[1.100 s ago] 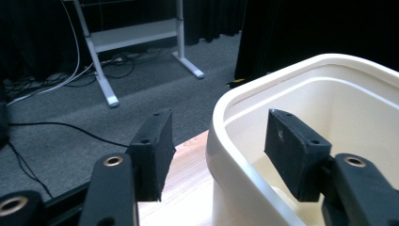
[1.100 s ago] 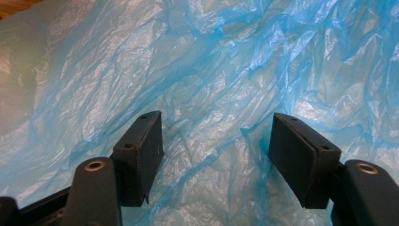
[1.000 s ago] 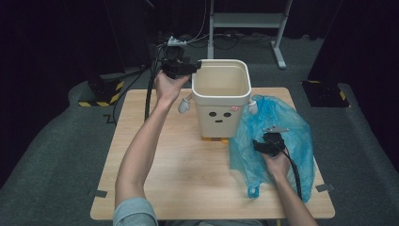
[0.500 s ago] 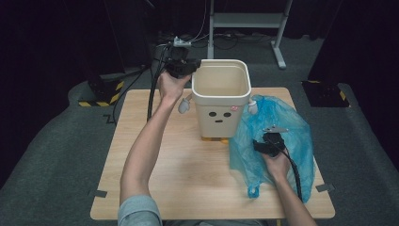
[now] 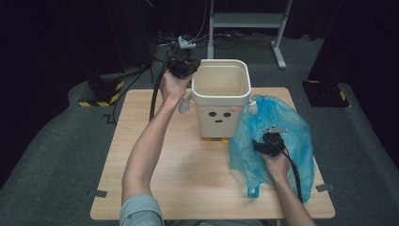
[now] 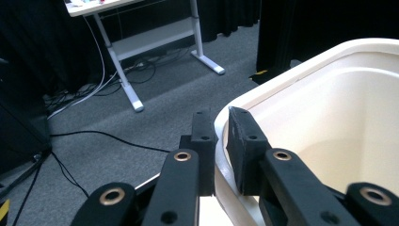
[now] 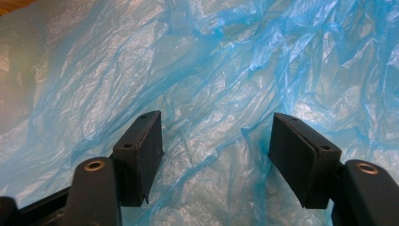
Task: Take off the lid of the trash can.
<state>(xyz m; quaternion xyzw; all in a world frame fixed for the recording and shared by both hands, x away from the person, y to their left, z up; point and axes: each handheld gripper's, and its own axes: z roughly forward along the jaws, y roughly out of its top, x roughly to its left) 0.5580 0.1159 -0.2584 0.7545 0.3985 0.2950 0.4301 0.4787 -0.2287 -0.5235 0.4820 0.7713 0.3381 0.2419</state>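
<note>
The left gripper (image 6: pixel 220 141), its jaws having just closed, pinched the rim of the cream bin (image 5: pixel 221 101) at mid-table, likely steadying it. The right gripper (image 7: pixel 216 157) hung spread over the blue plastic bag (image 5: pixel 277 136) beside it.

A light wooden table (image 5: pixel 155 165) stands on grey carpet (image 5: pixel 56 155). Black curtains (image 5: pixel 70 33) close off the back. Behind the table, a white-legged desk frame (image 5: pixel 244 21) stands over loose cables (image 5: pixel 226 40), and yellow-black striped blocks (image 5: pixel 101 89) lie on the floor.
</note>
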